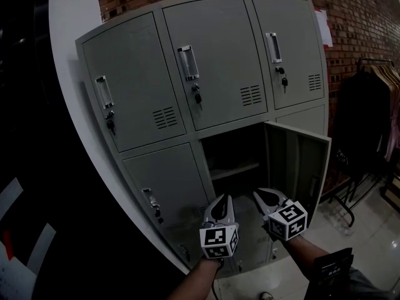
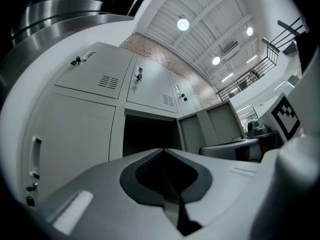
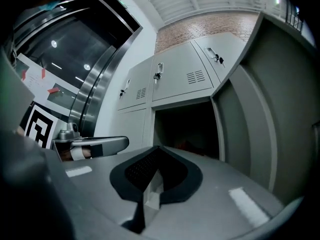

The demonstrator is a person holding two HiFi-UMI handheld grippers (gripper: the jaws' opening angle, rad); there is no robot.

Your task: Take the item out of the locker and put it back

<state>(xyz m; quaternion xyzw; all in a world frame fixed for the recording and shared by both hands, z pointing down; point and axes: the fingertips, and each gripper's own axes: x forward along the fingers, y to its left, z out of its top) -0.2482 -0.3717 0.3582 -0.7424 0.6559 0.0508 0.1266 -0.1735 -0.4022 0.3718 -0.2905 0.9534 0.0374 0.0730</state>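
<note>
Red brick wall [image 1: 362, 17] far behind, white paper notice [image 1: 324, 29] on it, curved white wall [image 1: 69, 74] at left, clothes rack [image 1: 382, 74] of dark garments at right, pale glossy floor [image 1: 369, 230], round ceiling lights [image 2: 183, 24]

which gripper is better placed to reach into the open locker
Right, marginally: the right gripper sits nearer the open compartment, which looms larger in its view than in the left gripper's. Both are shut.

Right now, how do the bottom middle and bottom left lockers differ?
Middle locker stands open, its door swung rightward; left locker is shut. Middle locker shows a dark inside with a shelf; left locker shows only its front and handle. Both are grey metal.
</note>
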